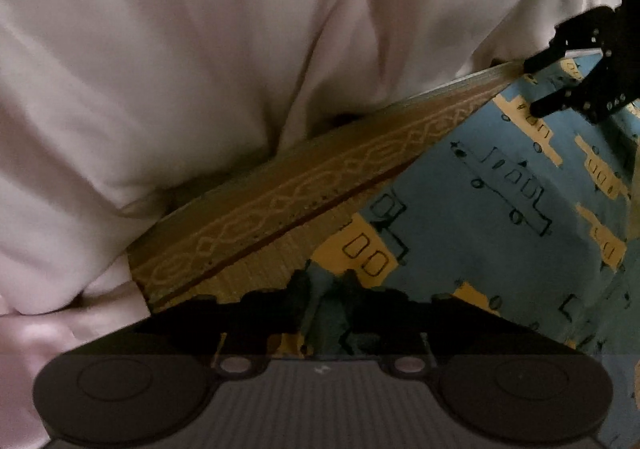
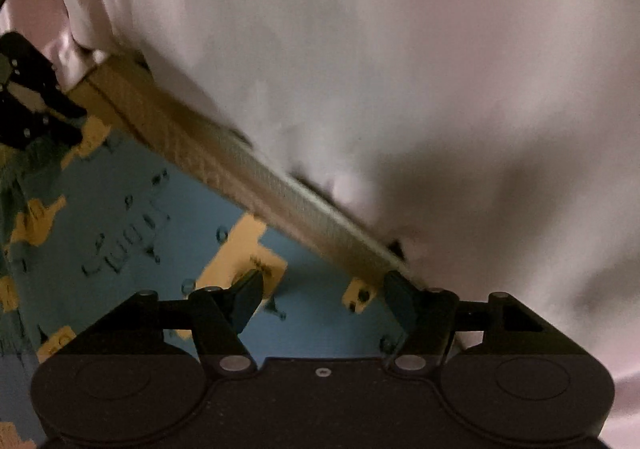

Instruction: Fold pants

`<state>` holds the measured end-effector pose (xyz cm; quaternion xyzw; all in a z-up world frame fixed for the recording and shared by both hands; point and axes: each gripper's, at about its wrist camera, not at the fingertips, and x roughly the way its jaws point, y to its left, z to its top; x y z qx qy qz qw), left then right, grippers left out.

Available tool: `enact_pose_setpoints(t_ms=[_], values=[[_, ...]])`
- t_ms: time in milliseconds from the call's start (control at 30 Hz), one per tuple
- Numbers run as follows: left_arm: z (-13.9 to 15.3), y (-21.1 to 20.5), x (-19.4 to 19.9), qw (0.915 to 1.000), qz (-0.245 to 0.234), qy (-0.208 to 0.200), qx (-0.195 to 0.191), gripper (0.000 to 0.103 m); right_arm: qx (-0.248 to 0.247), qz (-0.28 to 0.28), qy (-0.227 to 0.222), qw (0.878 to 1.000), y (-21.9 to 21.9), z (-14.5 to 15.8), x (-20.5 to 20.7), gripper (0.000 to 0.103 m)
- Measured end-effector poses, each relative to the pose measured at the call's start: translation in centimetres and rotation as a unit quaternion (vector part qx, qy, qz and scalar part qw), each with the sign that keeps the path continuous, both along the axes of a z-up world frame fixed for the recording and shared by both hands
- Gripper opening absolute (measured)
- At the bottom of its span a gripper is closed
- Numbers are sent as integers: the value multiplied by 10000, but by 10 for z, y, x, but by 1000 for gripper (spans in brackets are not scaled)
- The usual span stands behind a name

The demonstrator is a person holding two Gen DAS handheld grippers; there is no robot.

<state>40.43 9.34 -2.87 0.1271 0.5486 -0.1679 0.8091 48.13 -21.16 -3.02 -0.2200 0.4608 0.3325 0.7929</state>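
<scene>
Two claws near pale pants (image 1: 180, 69); right claw (image 2: 324, 289) open, empty.

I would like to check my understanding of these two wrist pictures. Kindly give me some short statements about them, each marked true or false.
1. The fingers of the right gripper stand wide apart and hold nothing. True.
2. The large fabric that fills the upper part of both views is dark green. False: it is pale pink, almost white.
3. In the left wrist view, a woven mat with a patterned border shows between the pale fabric and the blue cloth. True.
4. The blue cloth is plain, with no print. False: it carries yellow shapes and dark line drawings.
</scene>
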Motion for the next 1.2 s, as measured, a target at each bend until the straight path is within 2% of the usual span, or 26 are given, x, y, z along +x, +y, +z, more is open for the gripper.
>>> enact_pose_setpoints(t_ms=[100, 167, 200, 233, 267, 367, 533, 633, 700, 767, 833, 867, 900, 967, 1033, 1133, 1200], values=[[2, -6, -2, 9999, 25, -45, 114, 4, 197, -118, -54, 9997, -7, 2, -3, 58], [3, -8, -5, 9997, 90, -94, 184, 3, 234, -156, -124, 9995, -10, 5, -6, 35], [2, -9, -6, 9997, 125, -116, 198, 3, 250, -157, -115, 9995, -11, 6, -6, 29], [3, -8, -8, 9995, 194, -139, 204, 3, 240, -143, -115, 9995, -8, 6, -7, 14], [4, -8, -8, 9994, 255, -154, 202, 3, 187, -80, -156, 9997, -6, 6, -9, 4], [10, -6, -12, 9984, 430, -328, 183, 3, -44, 72, -442, 9990, 3, 6, -18, 0], [26, 4, -19, 9921, 835, -850, 402, 3, 279, -459, -1172, 9917, 10, 26, -7, 0], [23, 12, -19, 9888, 1045, -873, 604, 3, 271, -453, -1188, 9915, 22, 25, 3, 0], [17, 16, -16, 9906, 1041, -785, 405, 3, 398, -257, -1020, 9937, 25, 22, 2, 0], [15, 21, -15, 9911, 1118, -665, 268, 3, 660, -23, -756, 9949, 24, 23, 0, 29], [16, 25, -14, 9920, 1080, -638, 140, 4, 699, 302, -680, 9948, 22, 24, -4, 44], [15, 25, -16, 9926, 1029, -631, 126, 4, 615, 411, -708, 9947, 22, 24, -7, 48], [16, 25, -15, 9935, 947, -617, 97, 5, 512, 513, -715, 9948, 20, 23, -8, 49], [15, 22, -17, 9942, 856, -647, 64, 19, 441, 524, -584, 9959, 16, 21, -6, 49], [12, 21, -16, 9947, 791, -662, 27, 26, 377, 547, -372, 9971, 12, 18, -7, 49], [2, 18, -11, 9967, 648, -482, 44, 26, 165, 657, -299, 9973, 20, 7, -19, 41], [2, 17, -11, 9969, 627, -475, 23, 14, 226, 666, -221, 9973, 31, 3, -23, 23]])
